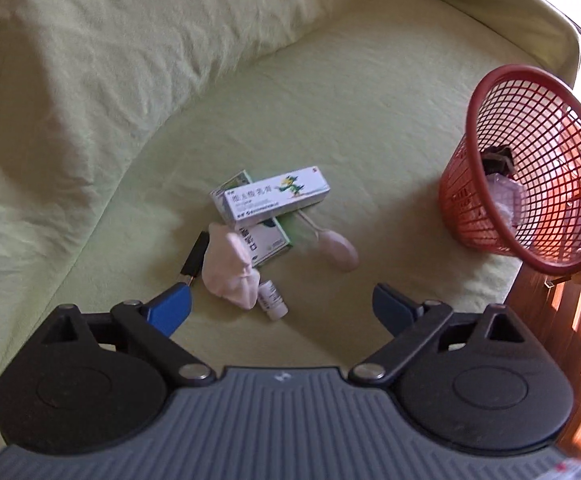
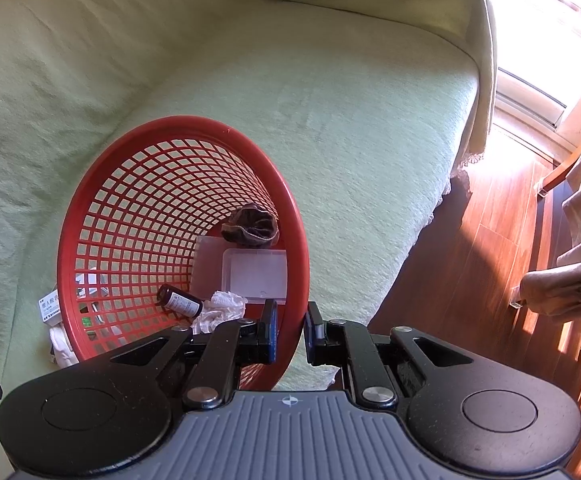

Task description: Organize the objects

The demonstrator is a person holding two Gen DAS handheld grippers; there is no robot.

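The left gripper (image 1: 280, 306) fills the lower part of its frame: a grey ribbed plate at the bottom centre carrying a small white mark, flanked by two round black housings with triangular cut-outs. Black link bars run inward from silver rivets to blue fingertips (image 1: 170, 308). The right gripper (image 2: 290, 334) is built alike, with a grey ribbed plate bearing a white crosshair mark, black discs at lower left and right, silver rivets, and blue-faced pads (image 2: 271, 332) on black fingers.

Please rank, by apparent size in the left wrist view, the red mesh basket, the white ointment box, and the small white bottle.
1. Red mesh basket
2. White ointment box
3. Small white bottle

The gaps are plain, though the bottle lies nearest the camera.
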